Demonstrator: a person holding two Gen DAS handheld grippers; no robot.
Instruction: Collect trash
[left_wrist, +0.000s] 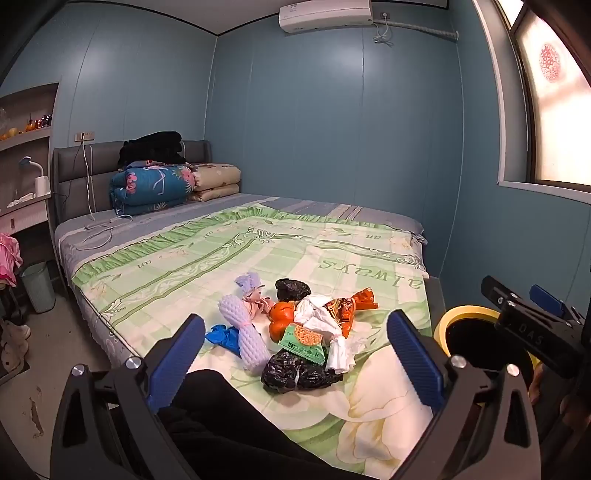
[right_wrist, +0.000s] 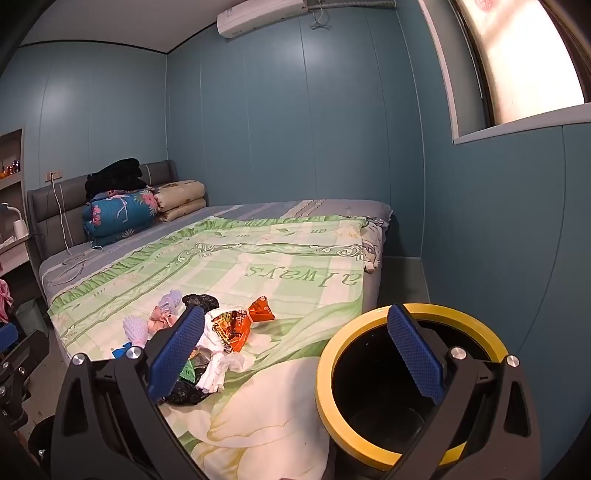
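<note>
A pile of trash (left_wrist: 306, 332) lies on the green bedspread (left_wrist: 258, 258): black plastic bags, white tissues, orange peel, a green packet, an orange wrapper, purple foam netting and a blue glove. A black bin with a yellow rim (right_wrist: 406, 384) stands at the bed's right corner; it also shows in the left wrist view (left_wrist: 465, 314). My left gripper (left_wrist: 295, 354) is open and empty, just short of the pile. My right gripper (right_wrist: 295, 354) is open and empty, between the pile (right_wrist: 221, 332) and the bin, and it shows in the left wrist view (left_wrist: 528, 314).
Folded quilts (left_wrist: 155, 184) and a dark garment are stacked at the headboard. A charging cable (left_wrist: 96, 229) lies on the grey sheet. A pale green waste basket (left_wrist: 37, 288) stands on the floor left of the bed. Blue walls close in behind and to the right.
</note>
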